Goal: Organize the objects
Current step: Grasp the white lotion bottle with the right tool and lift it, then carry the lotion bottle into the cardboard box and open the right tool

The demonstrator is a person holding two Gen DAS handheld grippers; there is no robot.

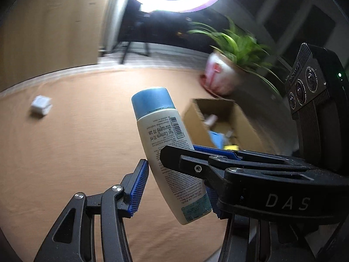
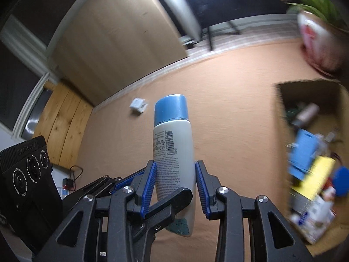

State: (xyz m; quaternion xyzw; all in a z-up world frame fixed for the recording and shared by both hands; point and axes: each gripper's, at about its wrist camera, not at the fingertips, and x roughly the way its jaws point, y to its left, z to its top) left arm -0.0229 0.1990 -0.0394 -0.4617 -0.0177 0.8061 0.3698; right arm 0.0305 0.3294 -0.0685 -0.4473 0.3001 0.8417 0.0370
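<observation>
Left wrist view: one bottle (image 1: 159, 131), white with a blue cap, stands tilted in the centre, cap toward 11 o'clock.
Bottle place: it is held in the air over the tan table cloth (image 1: 76, 142), outside the box, with two grippers on it.
Left gripper (image 1: 176, 192): its two blue pads pinch the lower part of the bottle, one at 9 o'clock and one at 3 o'clock of the body; the 3 o'clock pad is partly hidden.
Right gripper (image 2: 176, 185): its two blue pads press on both sides of the bottle, below the barcode; a black finger of the left gripper crosses in front of the bottle base.
Cardboard box (image 1: 218, 118): one, open, at 2 o'clock from the bottle in the left wrist view and at 3 o'clock in the right wrist view.
Box content: several things, blurred; I can tell one blue pack (image 2: 302, 152) and one yellow pack (image 2: 316, 176), the rest I cannot count.
Small white box (image 1: 41, 104): one, alone on the cloth at 10 o'clock from the bottle, well apart from it.
Potted plant (image 1: 220, 74): one, in a white and red pot, at 1 o'clock, just beside the far corner of the cardboard box.
Ring lamp (image 1: 174, 0): one, lit, at 12 o'clock.
</observation>
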